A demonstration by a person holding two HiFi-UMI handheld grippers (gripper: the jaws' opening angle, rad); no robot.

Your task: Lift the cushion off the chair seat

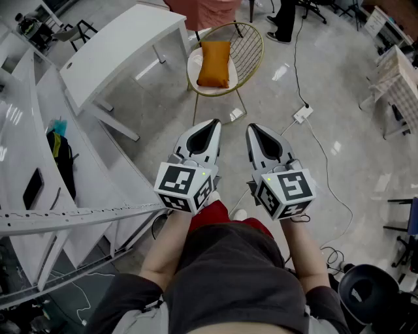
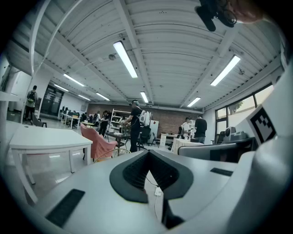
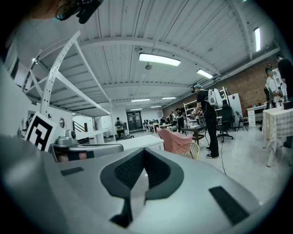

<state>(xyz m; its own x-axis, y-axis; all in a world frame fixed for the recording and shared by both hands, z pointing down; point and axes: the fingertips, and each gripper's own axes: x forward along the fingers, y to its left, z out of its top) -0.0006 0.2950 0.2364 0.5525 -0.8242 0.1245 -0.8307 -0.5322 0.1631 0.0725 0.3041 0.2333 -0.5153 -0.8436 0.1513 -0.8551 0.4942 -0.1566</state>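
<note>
The left tool (image 1: 214, 124) has its jaws closed. The tips meet and nothing is held between them. In its own view, only floor and a white power strip (image 1: 302, 114) show through the slot under the tips. The right tool (image 1: 252, 128) is just beside it on the right, not touching it. Its jaws are likewise drawn together and empty. Both tools are held close to level and point the same way.

Ahead of the left tool, well apart from both tools, stands a gold wire chair (image 1: 250, 45) with a white seat. The orange cushion (image 1: 214, 63) sits on that seat, on the side nearer the left tool's line. Whether it leans on the wire back cannot be told.

Ahead and to the right of the right tool, the power strip lies on the grey floor (image 1: 163, 111). Its cable (image 1: 326, 176) trails back past that tool's right side.

Ahead and to the left of the left tool is a white table (image 1: 121, 45), just left of the chair. Further left runs a white shelving rack (image 1: 39, 130) with a dark bag (image 1: 63, 163) on it.

Beyond the chair are a pink draped seat (image 1: 202, 10) and the legs of a standing person (image 1: 284, 23).
</note>
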